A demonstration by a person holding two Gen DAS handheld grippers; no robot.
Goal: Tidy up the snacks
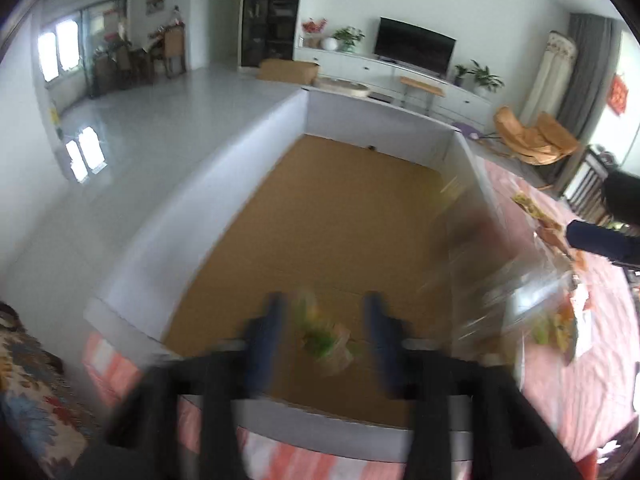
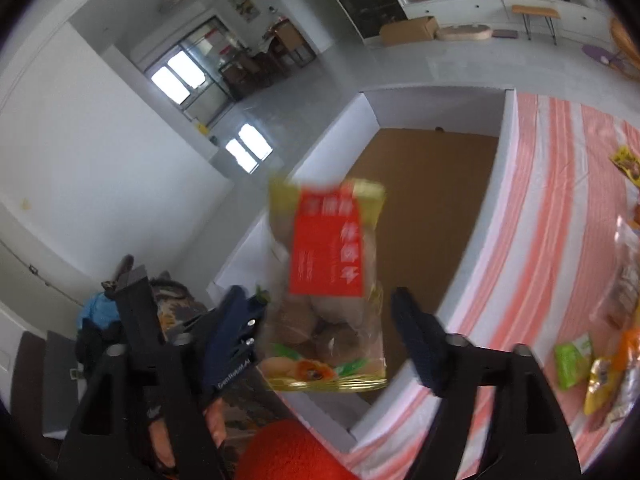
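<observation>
A white-walled cardboard box (image 1: 256, 160) with a brown floor stands on the striped cloth; it also shows in the right wrist view (image 2: 504, 152). My left gripper (image 1: 324, 312) is open above the box's near end, and a blurred green and clear snack bag (image 1: 324, 340) is between its fingers, apart from them. My right gripper (image 2: 332, 312) is open; a yellow snack bag with a red label (image 2: 328, 280) is in the air between its fingers over the box's near left corner, blurred. More snack packets (image 2: 600, 368) lie on the cloth at right.
A pink-and-white striped cloth (image 2: 552, 200) covers the table right of the box. A clear plastic-wrapped snack pack (image 1: 540, 312) lies blurred at right. A floral cushion (image 1: 28, 392) is at the lower left. A red object (image 2: 288, 452) sits at the bottom.
</observation>
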